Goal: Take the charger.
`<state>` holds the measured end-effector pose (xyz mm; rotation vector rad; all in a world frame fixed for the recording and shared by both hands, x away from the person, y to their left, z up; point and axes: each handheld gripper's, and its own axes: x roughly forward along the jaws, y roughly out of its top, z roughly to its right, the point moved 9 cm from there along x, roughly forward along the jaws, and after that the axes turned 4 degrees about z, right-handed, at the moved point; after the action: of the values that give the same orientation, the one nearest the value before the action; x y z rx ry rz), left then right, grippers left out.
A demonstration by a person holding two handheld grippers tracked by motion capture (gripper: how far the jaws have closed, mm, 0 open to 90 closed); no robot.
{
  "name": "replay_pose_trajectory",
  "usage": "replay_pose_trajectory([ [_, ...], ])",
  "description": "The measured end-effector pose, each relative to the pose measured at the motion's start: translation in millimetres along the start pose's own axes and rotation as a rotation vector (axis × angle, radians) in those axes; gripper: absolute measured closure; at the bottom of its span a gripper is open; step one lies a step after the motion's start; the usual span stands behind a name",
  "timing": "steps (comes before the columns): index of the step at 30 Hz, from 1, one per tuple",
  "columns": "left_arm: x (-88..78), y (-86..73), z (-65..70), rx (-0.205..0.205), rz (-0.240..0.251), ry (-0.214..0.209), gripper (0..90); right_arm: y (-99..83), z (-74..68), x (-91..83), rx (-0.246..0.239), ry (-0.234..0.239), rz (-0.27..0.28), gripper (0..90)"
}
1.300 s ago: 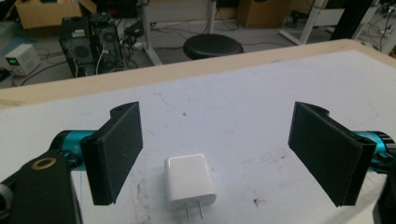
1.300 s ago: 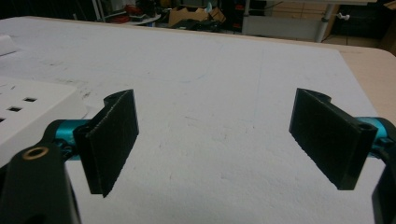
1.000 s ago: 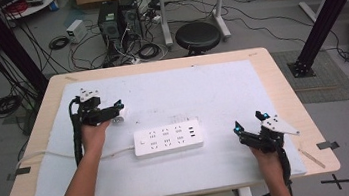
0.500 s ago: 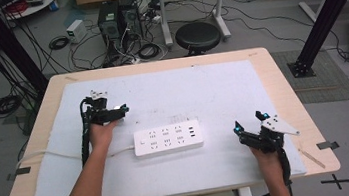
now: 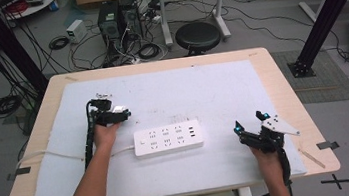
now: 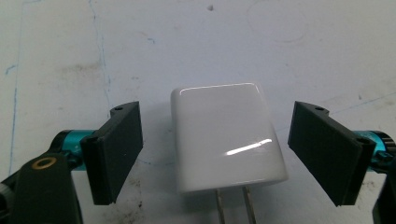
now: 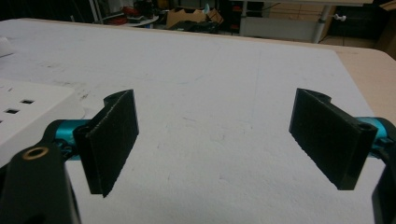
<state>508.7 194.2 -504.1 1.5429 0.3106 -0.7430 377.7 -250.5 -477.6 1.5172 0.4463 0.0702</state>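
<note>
White mat (image 5: 212, 93) on table; left gripper (image 6: 219, 149) jaws wide, straddling white charger (image 6: 226, 137), not touching. Right gripper (image 7: 219, 140) jaws wide, empty, right of power strip (image 5: 168, 139).

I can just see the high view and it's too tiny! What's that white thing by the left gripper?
Observer: A white plug adapter lying flat, its two metal prongs pointing toward the left gripper's camera.
Operator: Did it grab it?
Observer: No, the jaws stand open on either side, not touching it.
Operator: And the right gripper?
Observer: Open over bare mat, with the power strip's corner beside one jaw.
</note>
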Motion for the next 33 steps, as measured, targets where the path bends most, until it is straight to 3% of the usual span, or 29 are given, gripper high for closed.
replay_pose_trajectory([
  [14,2.3,-4.1,-1.5,0.010,-0.018,0.001,27.4,0.1,0.2,-0.3,0.007,-0.001,0.002,16.1],
  [18,0.7,-3.2,1.8,0.026,-0.013,-0.015,39.4,0.1,0.3,-0.3,0.009,-0.001,0.003,16.0],
  [24,-1.0,-3.6,0.1,0.030,-0.015,-0.013,42.3,0.1,0.4,-0.3,0.010,-0.001,0.004,16.0],
  [33,-12.3,2.1,1.1,0.030,0.042,-0.026,42.4,0.0,0.8,0.3,0.008,0.001,-0.001,16.0],
])
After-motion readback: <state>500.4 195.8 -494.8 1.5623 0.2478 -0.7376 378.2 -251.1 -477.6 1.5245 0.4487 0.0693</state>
